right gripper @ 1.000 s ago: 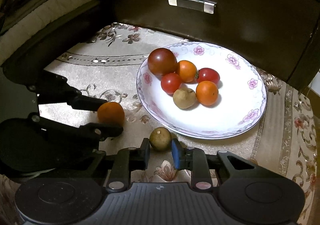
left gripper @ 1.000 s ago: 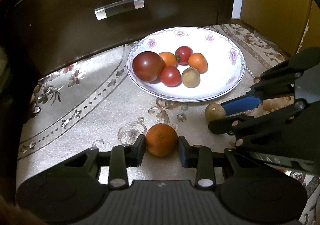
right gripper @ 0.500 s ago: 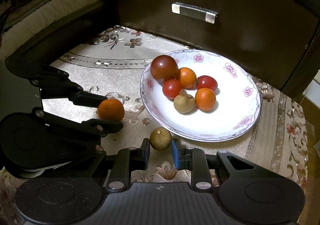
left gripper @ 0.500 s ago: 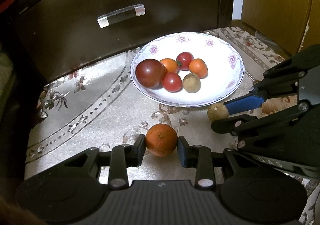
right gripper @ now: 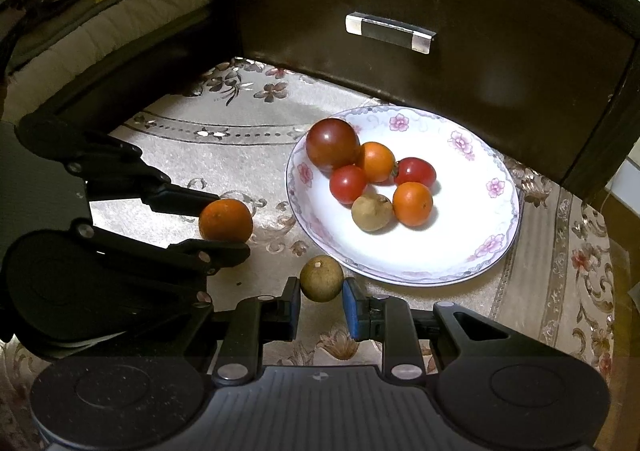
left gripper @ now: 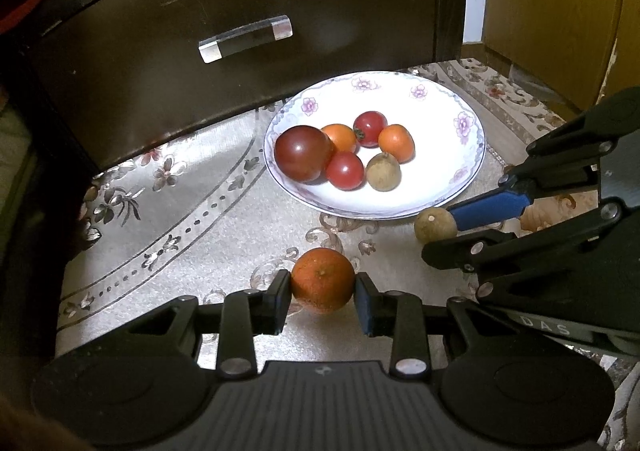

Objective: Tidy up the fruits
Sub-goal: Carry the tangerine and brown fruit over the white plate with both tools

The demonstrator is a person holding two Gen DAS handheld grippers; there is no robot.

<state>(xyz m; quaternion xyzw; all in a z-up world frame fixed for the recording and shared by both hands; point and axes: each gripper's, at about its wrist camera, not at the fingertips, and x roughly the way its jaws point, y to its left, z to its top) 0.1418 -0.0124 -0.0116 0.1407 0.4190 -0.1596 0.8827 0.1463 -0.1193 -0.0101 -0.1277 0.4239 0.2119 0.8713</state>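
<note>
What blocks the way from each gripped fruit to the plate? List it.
Nothing visible. The left hand-held gripper holds the orange and the right hand-held gripper the brown fruit; only bare cloth lies before the plate, whose near side is free.

Both views are dim, with dark, strongly curved fisheye edges. Overhead light glares off the white plate [left gripper: 472, 155] and the patterned cloth [left gripper: 192, 203]; the fruits cast short, soft shadows.
</note>
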